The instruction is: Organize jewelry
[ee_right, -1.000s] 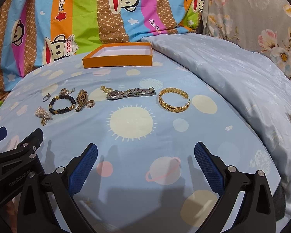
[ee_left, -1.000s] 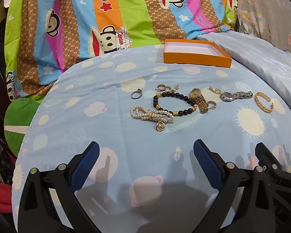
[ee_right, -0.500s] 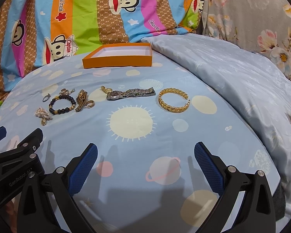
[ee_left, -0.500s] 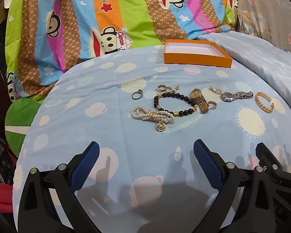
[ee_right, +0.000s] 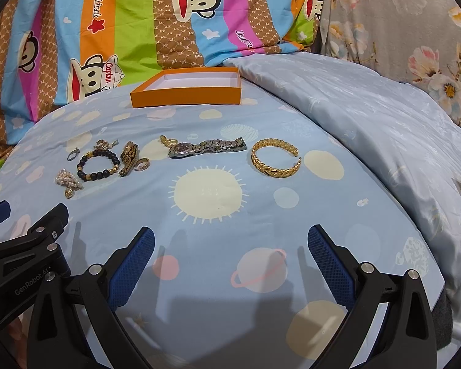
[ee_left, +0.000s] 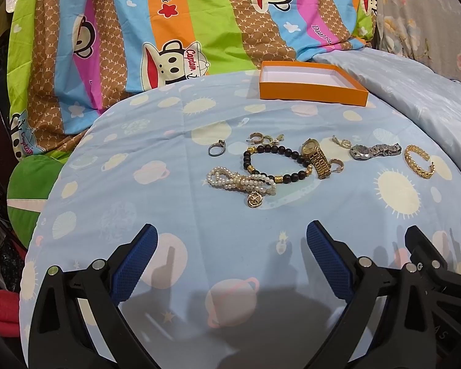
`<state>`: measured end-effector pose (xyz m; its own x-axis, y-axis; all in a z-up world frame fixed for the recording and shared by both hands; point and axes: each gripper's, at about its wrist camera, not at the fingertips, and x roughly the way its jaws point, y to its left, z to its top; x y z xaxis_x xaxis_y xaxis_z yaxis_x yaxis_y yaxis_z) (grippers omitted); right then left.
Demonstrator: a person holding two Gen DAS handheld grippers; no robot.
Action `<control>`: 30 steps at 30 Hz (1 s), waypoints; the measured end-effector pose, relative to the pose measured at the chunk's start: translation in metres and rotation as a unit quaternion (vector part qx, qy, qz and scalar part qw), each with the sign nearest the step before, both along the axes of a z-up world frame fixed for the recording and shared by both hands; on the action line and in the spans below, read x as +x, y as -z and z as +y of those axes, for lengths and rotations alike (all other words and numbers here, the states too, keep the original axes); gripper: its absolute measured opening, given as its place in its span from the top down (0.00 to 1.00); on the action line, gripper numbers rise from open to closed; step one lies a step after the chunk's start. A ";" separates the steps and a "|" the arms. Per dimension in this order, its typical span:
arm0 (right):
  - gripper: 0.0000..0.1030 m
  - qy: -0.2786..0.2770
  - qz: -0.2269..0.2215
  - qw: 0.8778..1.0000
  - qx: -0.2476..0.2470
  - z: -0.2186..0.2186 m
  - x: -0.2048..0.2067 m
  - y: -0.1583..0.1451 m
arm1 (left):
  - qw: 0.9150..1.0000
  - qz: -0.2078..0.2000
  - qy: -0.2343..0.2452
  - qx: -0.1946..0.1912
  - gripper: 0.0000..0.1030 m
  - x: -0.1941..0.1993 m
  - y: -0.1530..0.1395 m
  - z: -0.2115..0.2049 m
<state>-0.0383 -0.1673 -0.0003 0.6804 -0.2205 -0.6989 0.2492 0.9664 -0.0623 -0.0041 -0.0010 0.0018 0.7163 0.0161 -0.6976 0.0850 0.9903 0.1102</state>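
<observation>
- The jewelry lies in a loose row on a light blue bed sheet printed with suns and planets, all of it outside the box.
- At the row's left end sits a small silver ring, with a pearl bracelet just below it that carries a round gold charm.
- A black bead bracelet with gold spacers lies beside the pearls, touching or nearly touching them (too close to call), and a few small gold earrings sit at its far edge.
- A gold watch rests against the bead bracelet's right side, with a gold hoop just beside its strap.
- Further right comes a silver watch stretched out flat, a small gold piece near its dial end.
- A gold cuff bracelet with a braided pattern lies at the right end, apart from the rest.
- An orange box, shallow, open and white inside, stands behind the row, well apart from it, near the striped cartoon-monkey bedding.
- The left gripper hovers low over the sheet in front of the pearls, jaws wide apart and holding nothing.
- The right gripper hovers in front of the big sun print, jaws likewise spread and empty, beside the left one.
- A floral fabric hangs at the far right.
</observation>
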 end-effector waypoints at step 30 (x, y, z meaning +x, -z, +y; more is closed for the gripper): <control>0.05 0.000 0.002 1.000 0.001 -0.001 0.000 0.000 | 1.000 0.001 0.000 -0.002 0.08 0.000 0.001 0.001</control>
